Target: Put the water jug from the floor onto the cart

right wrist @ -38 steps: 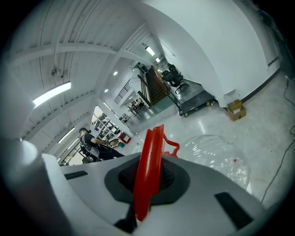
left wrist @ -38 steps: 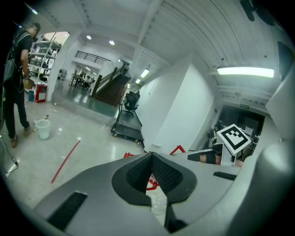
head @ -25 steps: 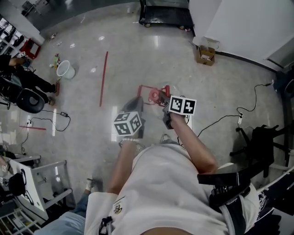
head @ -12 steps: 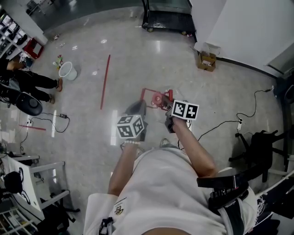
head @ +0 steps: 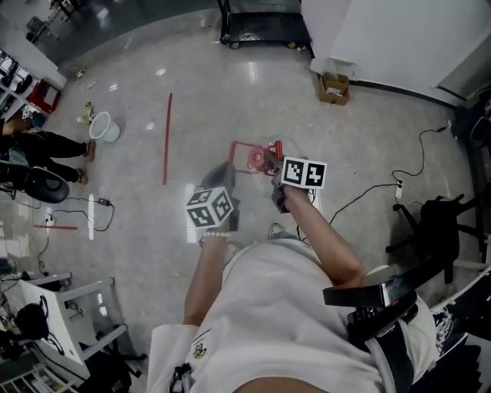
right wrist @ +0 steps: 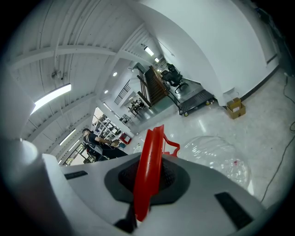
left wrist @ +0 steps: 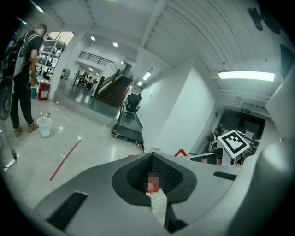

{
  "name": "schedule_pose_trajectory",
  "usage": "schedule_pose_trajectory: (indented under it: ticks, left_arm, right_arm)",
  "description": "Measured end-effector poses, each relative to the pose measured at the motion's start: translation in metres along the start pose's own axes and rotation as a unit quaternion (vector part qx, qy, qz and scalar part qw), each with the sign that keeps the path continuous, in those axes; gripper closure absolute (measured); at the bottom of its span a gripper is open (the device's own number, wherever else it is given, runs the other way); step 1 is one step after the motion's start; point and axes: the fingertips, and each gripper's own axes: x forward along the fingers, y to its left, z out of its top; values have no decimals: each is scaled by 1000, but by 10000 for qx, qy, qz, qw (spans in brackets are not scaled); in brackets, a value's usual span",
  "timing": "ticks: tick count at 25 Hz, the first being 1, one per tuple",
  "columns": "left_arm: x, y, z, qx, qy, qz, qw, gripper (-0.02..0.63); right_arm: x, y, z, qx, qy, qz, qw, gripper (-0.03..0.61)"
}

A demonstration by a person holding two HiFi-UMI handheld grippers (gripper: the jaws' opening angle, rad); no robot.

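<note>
Both tongs are closed: your right gripper point(right wrist: 152, 182) clamps the water jug's point(right wrist: 216, 156) red handle point(right wrist: 150, 147), and your left gripper point(left wrist: 154, 182) pinches clear plastic point(left wrist: 159, 207). The cart point(head: 265, 23) stands well ahead, so carrying and loading remain.

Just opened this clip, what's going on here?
A person with a gripper in each hand is handling a clear water jug. The right gripper is shut on the jug's red handle. The left gripper is close by with its jaws together. Something pale shows in the slit, but I can't tell what. The black cart stands well away across the floor, so the jug is not on it yet. Whether the jug is off the floor is unclear.
</note>
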Motion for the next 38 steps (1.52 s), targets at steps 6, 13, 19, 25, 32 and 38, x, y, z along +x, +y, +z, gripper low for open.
schedule_pose_trajectory:
  ticks: [6, 13, 19, 25, 32, 38]
  left_arm:
    - [8, -15, -9, 99, 42, -8, 9999, 613]
    - [33, -34, -14, 121, 76, -56, 9999, 614]
    - [59, -47, -12, 171, 151, -95, 9997, 613]
    - [98, -71, -11, 197, 203, -141, 9995, 614]
    - [146, -105, -4, 339, 347, -469, 9977, 613]
    - [209, -124, 2, 452, 548, -868, 9937, 613]
  right_arm:
    - [-11, -14, 3, 71, -26, 4, 10000, 563]
    - [-22, -37, 15, 175, -76, 9, 9998, 563]
    - [-34, -59, 35, 326, -204, 21, 9993, 563]
    - [-54, -99, 61, 478, -383, -43, 9981, 563]
    - [-67, -153, 95, 686, -649, -323, 9950, 563]
    - [-72, -207, 129, 945, -997, -723, 9879, 563]
